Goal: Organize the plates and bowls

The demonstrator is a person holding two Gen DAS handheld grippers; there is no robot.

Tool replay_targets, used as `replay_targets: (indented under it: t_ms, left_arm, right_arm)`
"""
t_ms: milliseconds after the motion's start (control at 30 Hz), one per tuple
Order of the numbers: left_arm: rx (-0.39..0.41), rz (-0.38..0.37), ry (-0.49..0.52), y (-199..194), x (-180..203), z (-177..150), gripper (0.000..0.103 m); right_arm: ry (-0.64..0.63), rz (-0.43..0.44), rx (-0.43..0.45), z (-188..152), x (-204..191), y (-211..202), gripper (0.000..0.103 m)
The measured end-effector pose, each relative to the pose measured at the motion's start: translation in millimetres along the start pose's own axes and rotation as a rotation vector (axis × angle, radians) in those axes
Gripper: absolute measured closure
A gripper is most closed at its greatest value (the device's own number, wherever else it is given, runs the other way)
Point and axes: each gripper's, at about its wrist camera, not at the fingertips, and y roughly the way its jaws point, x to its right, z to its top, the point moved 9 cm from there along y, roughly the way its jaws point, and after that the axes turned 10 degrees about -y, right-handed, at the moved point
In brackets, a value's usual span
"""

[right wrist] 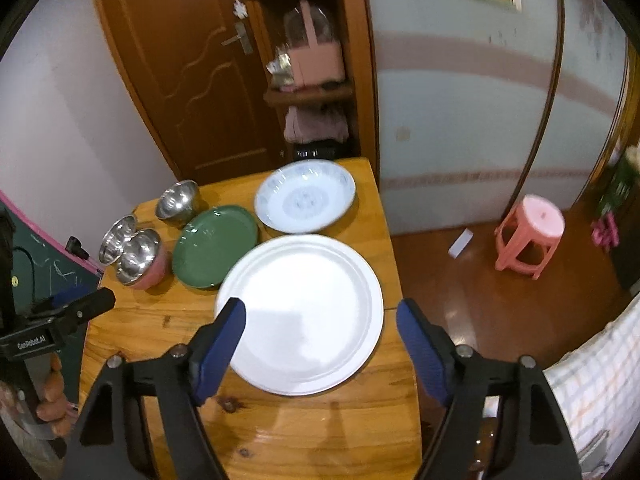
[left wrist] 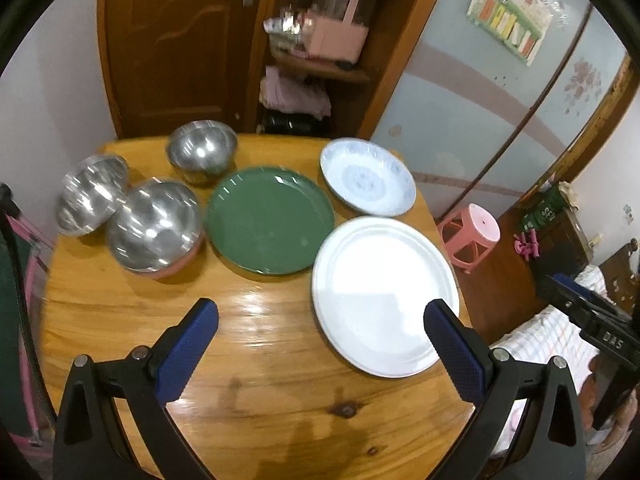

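Observation:
On the wooden table (left wrist: 256, 380) lie a large white plate (left wrist: 384, 296) (right wrist: 300, 312), a green plate (left wrist: 268, 220) (right wrist: 214, 246) and a blue-patterned white dish (left wrist: 366, 176) (right wrist: 306, 200). Three steel bowls stand at the left: one at the back (left wrist: 202, 154) (right wrist: 178, 200), one at the far left (left wrist: 94, 200) (right wrist: 116, 238), and one with a pink outside (left wrist: 156, 228) (right wrist: 140, 260). My left gripper (left wrist: 320, 320) is open and empty above the table's near part. My right gripper (right wrist: 320, 316) is open and empty over the white plate.
A pink stool (left wrist: 472, 236) (right wrist: 528, 232) stands on the floor to the right of the table. A wooden door (left wrist: 168, 40) and an open cupboard with shelves (left wrist: 320, 60) are behind it. A bed with a checked cover (right wrist: 600, 380) is at the right.

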Motion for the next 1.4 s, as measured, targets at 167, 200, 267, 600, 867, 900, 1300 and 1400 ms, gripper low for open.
replay_targets:
  t_ms: [167,200,267,600,867,900,1300,1400]
  left_arm:
    - [-0.090,-0.045,-0.043,54.3,4.5,-6.1,0.004]
    - [-0.103,-0.044,-0.047,64.0,3.9,-7.7,0.004]
    - [-0.126,-0.045,-0.056,79.1,2.2,-10.5,0.007]
    - [-0.252,-0.113,-0.108,126.9,-0.1,-25.1,0.034]
    - [-0.280,-0.119,-0.134,149.9,-0.1,-27.5,0.035]
    - [-0.283,-0.123,-0.138,153.4,1.1,-26.8,0.037]
    - [-0.315,-0.137,-0.153,173.3,5.8,-30.1,0.059]
    - [-0.315,-0.133,-0.156,173.1,2.1,-31.5,0.062]
  right_arm:
    - [0.105,0.079,-0.091,-11.4,30.9,51.0,0.037]
    - [0.123,0.093,-0.106,-13.4,35.1,59.3,0.038]
    - [0.158,0.118,-0.138,-18.6,44.4,78.1,0.038]
    - [0.211,0.190,-0.233,-31.8,56.2,127.1,0.050]
    - [0.202,0.183,-0.269,-31.8,64.5,150.2,0.059]
    - [0.202,0.190,-0.276,-32.5,64.2,153.1,0.062]
    - [0.184,0.194,-0.311,-36.9,61.4,163.0,0.075]
    - [0.177,0.184,-0.309,-37.3,61.4,163.0,0.078]
